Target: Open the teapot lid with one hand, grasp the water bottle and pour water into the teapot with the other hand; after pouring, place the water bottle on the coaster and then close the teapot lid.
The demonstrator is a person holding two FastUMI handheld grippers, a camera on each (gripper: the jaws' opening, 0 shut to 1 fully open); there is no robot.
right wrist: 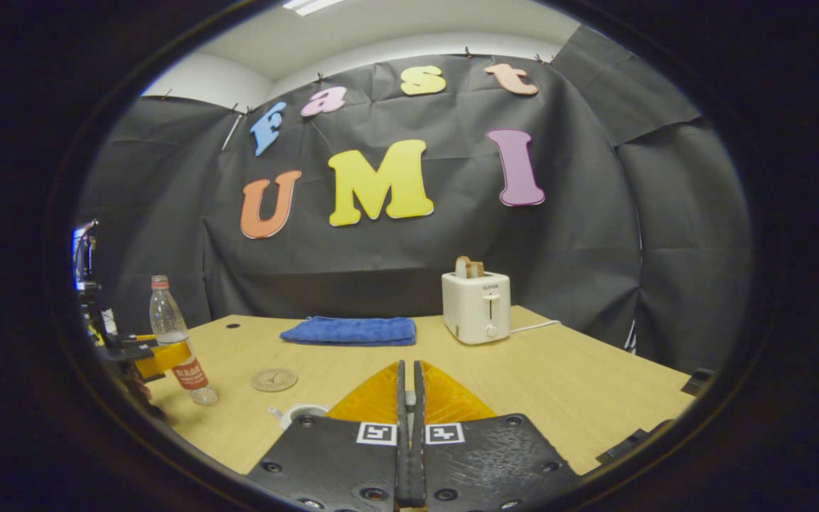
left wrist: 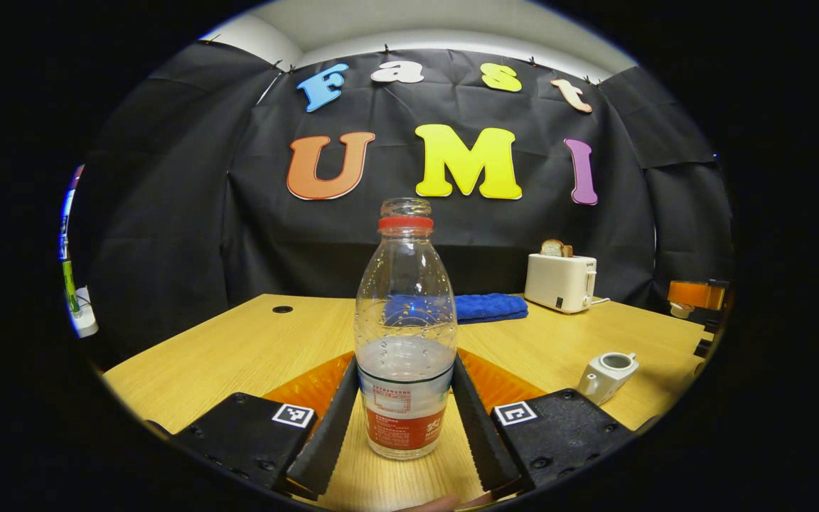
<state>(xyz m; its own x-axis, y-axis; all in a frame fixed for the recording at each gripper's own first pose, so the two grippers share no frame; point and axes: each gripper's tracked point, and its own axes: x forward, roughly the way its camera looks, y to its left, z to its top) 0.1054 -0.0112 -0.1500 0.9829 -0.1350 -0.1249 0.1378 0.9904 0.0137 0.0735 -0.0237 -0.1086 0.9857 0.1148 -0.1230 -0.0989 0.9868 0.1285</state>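
Clear bottle red-ringed, blue towel, white toaster, tan table

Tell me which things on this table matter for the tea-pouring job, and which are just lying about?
Part of the job:
water bottle, between the left gripper fingers
teapot, its top open
coaster
right gripper, fingers closed together

Just lying about:
toaster with bread
blue towel

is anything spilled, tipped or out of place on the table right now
Nothing stands out. The water bottle is uncapped but upright between the left gripper's jaws, the teapot sits upright with its lid off, and the table looks dry.
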